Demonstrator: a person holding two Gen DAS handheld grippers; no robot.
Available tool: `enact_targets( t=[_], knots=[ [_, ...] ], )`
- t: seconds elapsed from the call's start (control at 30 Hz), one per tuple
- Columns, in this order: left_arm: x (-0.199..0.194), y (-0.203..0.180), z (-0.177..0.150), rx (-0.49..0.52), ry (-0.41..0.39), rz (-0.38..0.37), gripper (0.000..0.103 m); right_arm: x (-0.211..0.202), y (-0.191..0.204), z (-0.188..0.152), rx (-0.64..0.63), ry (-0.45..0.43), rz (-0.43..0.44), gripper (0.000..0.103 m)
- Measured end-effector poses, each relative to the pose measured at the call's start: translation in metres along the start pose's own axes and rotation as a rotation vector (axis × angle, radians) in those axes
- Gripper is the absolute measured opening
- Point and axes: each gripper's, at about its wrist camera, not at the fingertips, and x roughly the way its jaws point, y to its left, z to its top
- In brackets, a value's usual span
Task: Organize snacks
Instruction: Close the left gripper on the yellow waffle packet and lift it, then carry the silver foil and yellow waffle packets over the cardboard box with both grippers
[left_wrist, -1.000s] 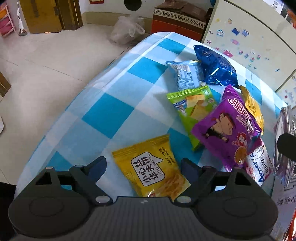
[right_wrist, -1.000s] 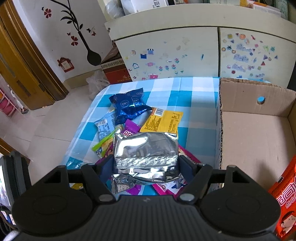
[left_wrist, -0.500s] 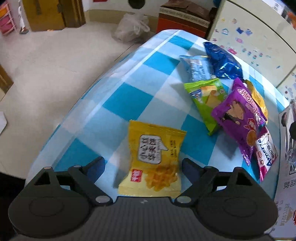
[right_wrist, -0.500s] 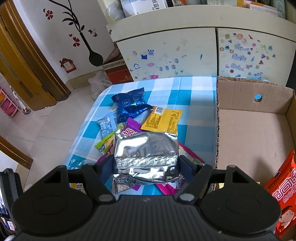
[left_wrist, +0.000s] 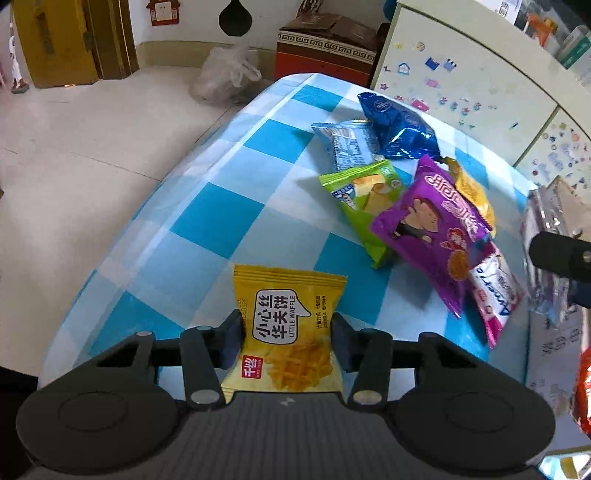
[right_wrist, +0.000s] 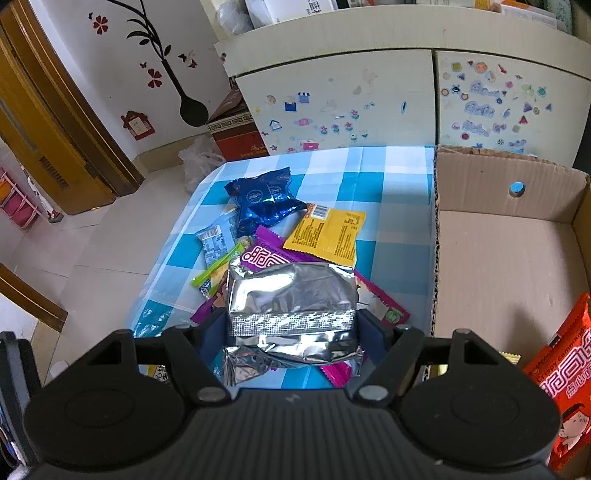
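The desk (left_wrist: 221, 221) lies bare along its near-left checks, a snack pile (right_wrist: 280, 229) crowds the middle, and the cardboard box (right_wrist: 509, 280) stands mostly open inside.

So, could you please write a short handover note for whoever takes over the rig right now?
Left claw: shut on the yellow waffle packet, near the front of the checked table.
Right claw: shut on the silver foil packet, above the snack pile, left of the cardboard box.
Done: a red snack bag lies in the box.
Left: box both held packets, then the blue bag, light blue packet, green packet, purple bag, orange-yellow packet and white-and-pink packet.
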Motion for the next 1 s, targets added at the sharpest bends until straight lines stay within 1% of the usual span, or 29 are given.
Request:
enact_targets(
  t=[0.2, 0.47, 0.8, 1.0],
  knots=[
    [-0.018, 0.003, 0.0, -0.043, -0.023, -0.039, 0.054, -0.007, -0.002, -0.002, 0.011, -0.003, 0.018, 0.075],
    [-0.044, -0.005, 0.002, -0.022, -0.081, -0.08, 0.054, -0.03, -0.003, -0.006, 0.006, -0.04, 0.037, 0.075],
    [-0.075, -0.025, 0.001, 0.013, -0.144, -0.149, 0.054, -0.077, -0.018, -0.011, 0.04, -0.136, 0.051, 0.075],
    [-0.088, -0.045, -0.002, 0.047, -0.157, -0.189, 0.054, -0.102, -0.033, -0.013, 0.067, -0.191, 0.025, 0.075]
  ],
)
